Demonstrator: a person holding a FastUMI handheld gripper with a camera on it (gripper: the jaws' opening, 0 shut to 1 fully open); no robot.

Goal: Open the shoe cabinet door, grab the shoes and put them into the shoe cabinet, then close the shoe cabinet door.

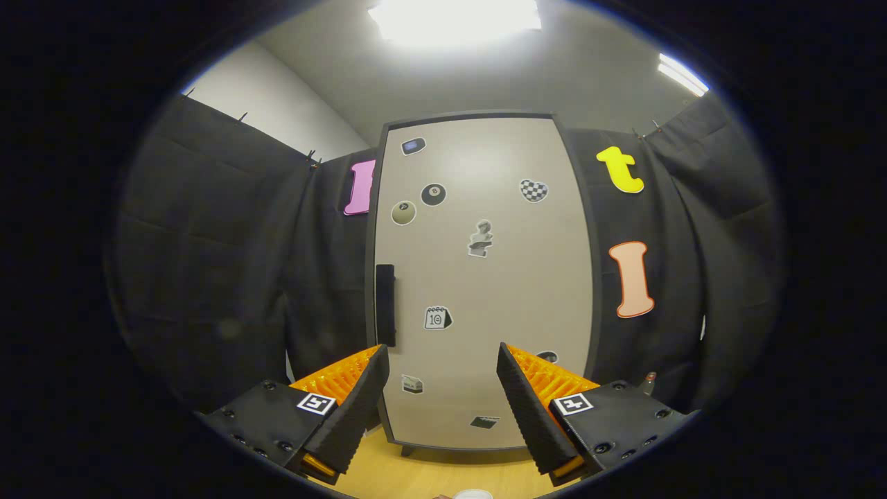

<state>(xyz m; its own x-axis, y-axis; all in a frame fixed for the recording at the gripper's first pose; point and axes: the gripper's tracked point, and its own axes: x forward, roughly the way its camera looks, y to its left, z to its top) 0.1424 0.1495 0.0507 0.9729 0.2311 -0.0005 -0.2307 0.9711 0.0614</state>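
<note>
My tongs [440, 350] are spread wide, with nothing between the two fingers [353, 398], and I hold them level, pointed straight at the cabinet. Each finger carries one small square marker on its base, so two markers in all.

Through the gap, just beyond the tips, stands the one cabinet [485, 277], upright on a wooden floor [423, 475]. Its single pale door [513, 291] is shut and fills the dark frame. One dark vertical handle [385, 305] sits on the door's left edge, just above my left fingertip. I count nine stickers [479, 238] scattered over the door, though the lowest ones are too small to make out, and one is partly hidden behind my right finger.

At the very near edge of the floor, between the finger bases, a sliver of something white [473, 494] pokes in; I cannot tell what it is.

Black cloth [208, 263] hangs left and right of the cabinet. Far overhead glow two ceiling lights [454, 21].
</note>
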